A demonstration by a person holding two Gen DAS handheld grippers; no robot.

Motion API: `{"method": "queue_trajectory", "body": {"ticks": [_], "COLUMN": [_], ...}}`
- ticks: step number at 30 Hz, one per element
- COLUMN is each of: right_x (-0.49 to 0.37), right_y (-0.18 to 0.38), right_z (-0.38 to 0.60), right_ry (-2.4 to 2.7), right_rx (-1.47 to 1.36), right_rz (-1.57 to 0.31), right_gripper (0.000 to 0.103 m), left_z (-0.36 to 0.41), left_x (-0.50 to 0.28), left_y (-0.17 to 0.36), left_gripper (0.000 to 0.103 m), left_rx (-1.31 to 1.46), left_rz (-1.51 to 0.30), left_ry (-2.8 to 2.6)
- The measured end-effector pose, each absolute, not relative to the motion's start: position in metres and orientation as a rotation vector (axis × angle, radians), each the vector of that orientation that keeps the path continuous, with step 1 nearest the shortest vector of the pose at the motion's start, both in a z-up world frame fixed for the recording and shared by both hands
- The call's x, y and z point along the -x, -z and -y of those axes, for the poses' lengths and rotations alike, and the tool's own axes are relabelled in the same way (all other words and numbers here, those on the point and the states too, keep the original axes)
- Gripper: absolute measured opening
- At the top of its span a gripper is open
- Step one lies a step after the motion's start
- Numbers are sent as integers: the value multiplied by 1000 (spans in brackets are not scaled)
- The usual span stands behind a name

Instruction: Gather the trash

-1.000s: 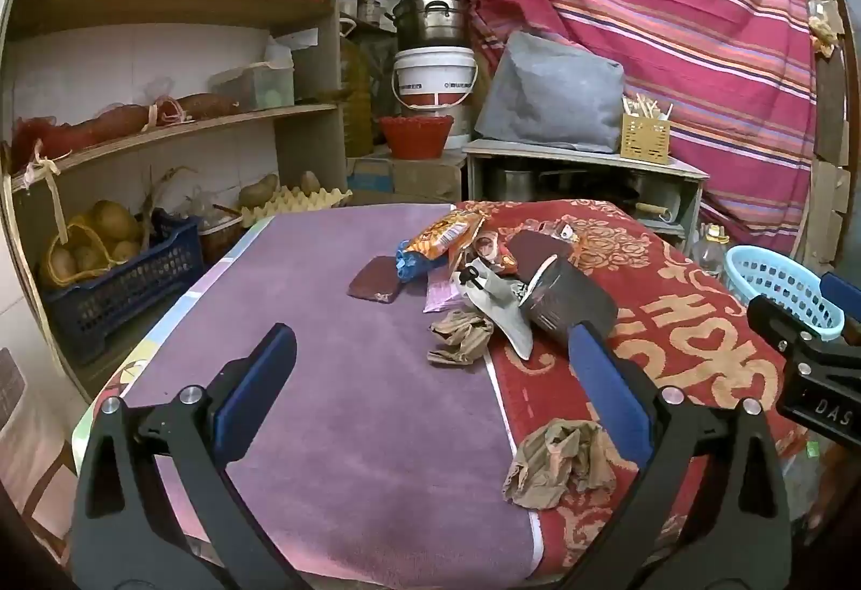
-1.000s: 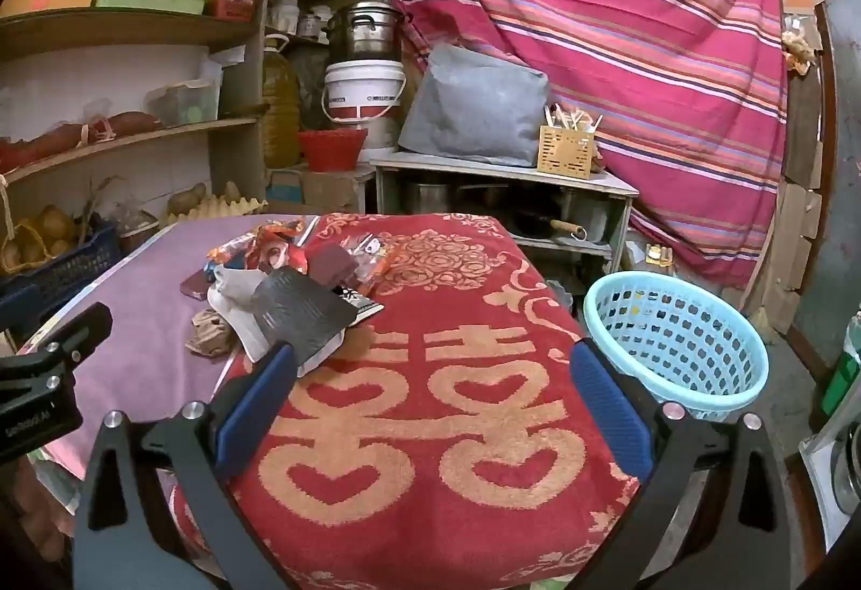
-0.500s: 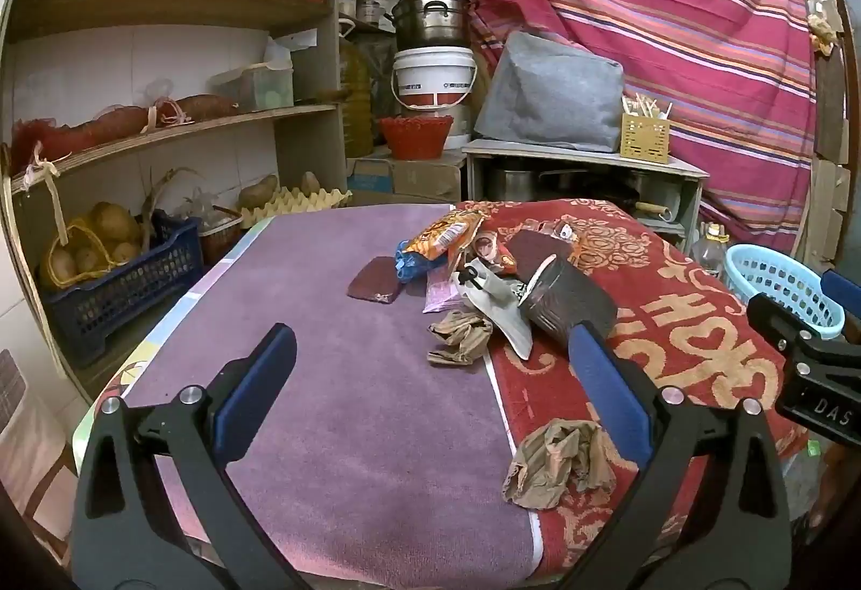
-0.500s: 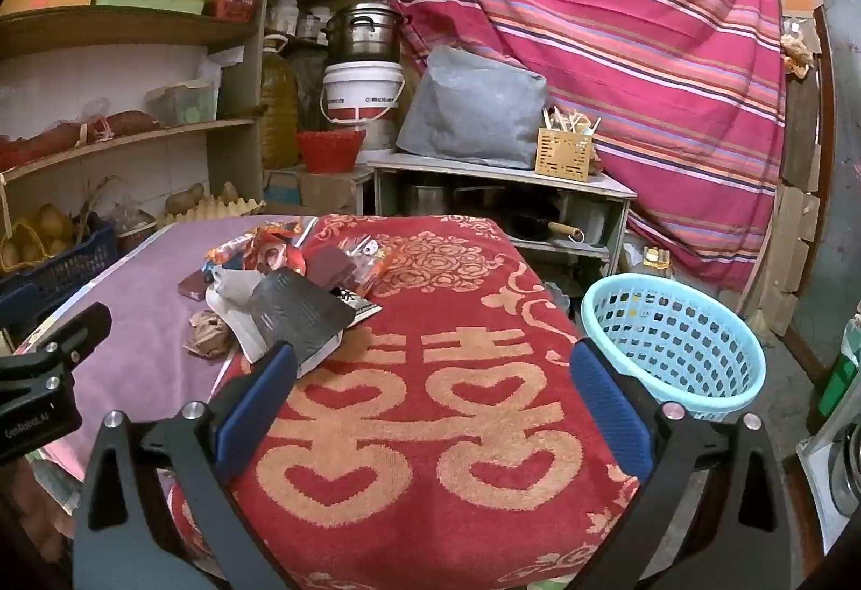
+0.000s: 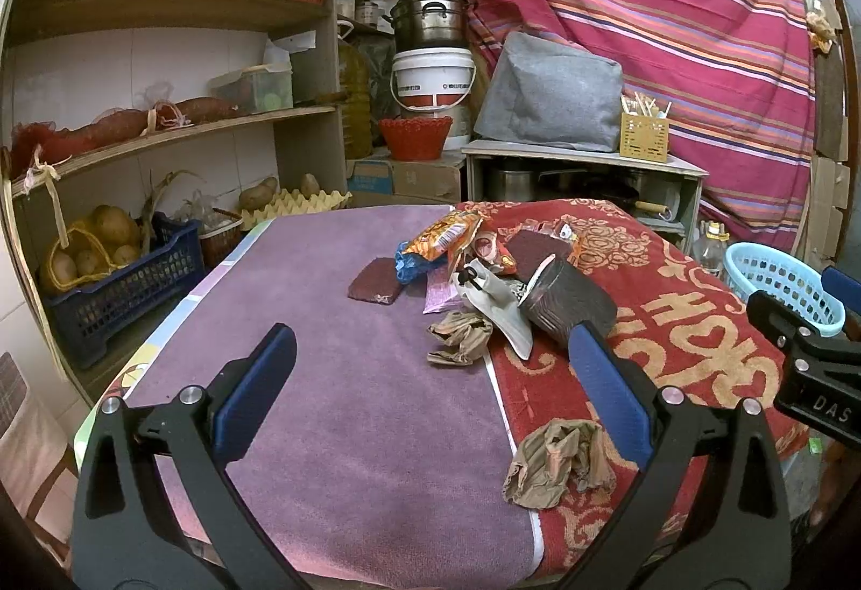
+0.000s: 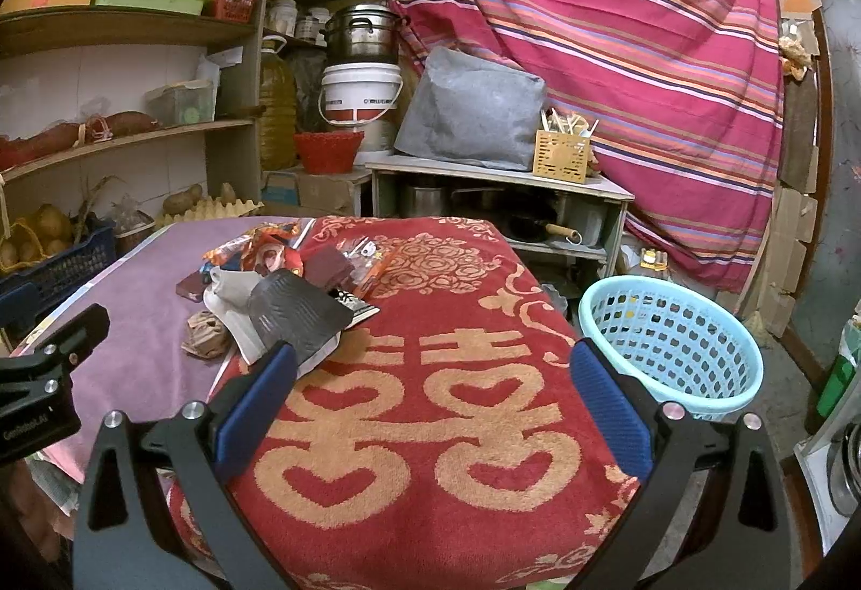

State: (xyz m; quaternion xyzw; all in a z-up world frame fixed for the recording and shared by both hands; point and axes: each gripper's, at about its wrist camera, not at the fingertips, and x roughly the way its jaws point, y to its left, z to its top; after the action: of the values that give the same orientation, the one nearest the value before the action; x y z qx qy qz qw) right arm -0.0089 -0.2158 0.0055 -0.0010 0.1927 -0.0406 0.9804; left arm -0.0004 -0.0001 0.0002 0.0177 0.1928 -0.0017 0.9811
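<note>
Right now your left gripper (image 5: pixel 430 391) hangs over the near part of the tabletop (image 5: pixel 344 374) with its blue-padded fingers (image 5: pixel 253 396) spread wide and nothing between them. Far to the left, wooden shelves (image 5: pixel 161 127) hold a dark blue crate (image 5: pixel 124 288) of potatoes. Under that gripper lies the purple towel (image 5: pixel 333 299); to its right, a red towel with gold motifs (image 5: pixel 672 321) covers the rest of the tabletop.

The trash sits in a loose heap near the seam of the two towels, toward the far middle. On the purple side you have a dark maroon packet (image 5: pixel 375 287), lying flat and slightly apart to the left of the heap. Next comes an orange snack wrapper (image 5: pixel 441 234) propped on the pile, then a crumpled brown paper wad (image 5: pixel 461 337) on the near edge of the heap. A white pouch (image 5: pixel 495 304) lies just right of that wad, and a black ridged pouch (image 5: pixel 570 304) rests against it on the red towel. A second crumpled brown wad (image 5: pixel 557 461) lies alone, well nearer to you, on the red towel just inside the left gripper's right finger.

Your right gripper (image 6: pixel 430 396) is held over the red towel, also spread wide and empty; its left finger (image 6: pixel 258 401) shows just in front of the black pouch. Off the tabletop's right edge, lower down, stands the light blue basket (image 6: pixel 672 342); no trash shows through its lattice wall.
</note>
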Motion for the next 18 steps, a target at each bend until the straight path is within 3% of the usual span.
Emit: {"method": "queue_trajectory", "body": {"ticks": [18], "right_x": [7], "right_y": [-6], "right_z": [217], "right_ry": [81], "right_rx": [4], "right_rz": [-388], "right_gripper": [99], "left_z": [0], "left_x": [0], "left_y": [0], "left_gripper": [98], "left_rx": [-38], "left_rz": [-388], "left_ry": [4]}}
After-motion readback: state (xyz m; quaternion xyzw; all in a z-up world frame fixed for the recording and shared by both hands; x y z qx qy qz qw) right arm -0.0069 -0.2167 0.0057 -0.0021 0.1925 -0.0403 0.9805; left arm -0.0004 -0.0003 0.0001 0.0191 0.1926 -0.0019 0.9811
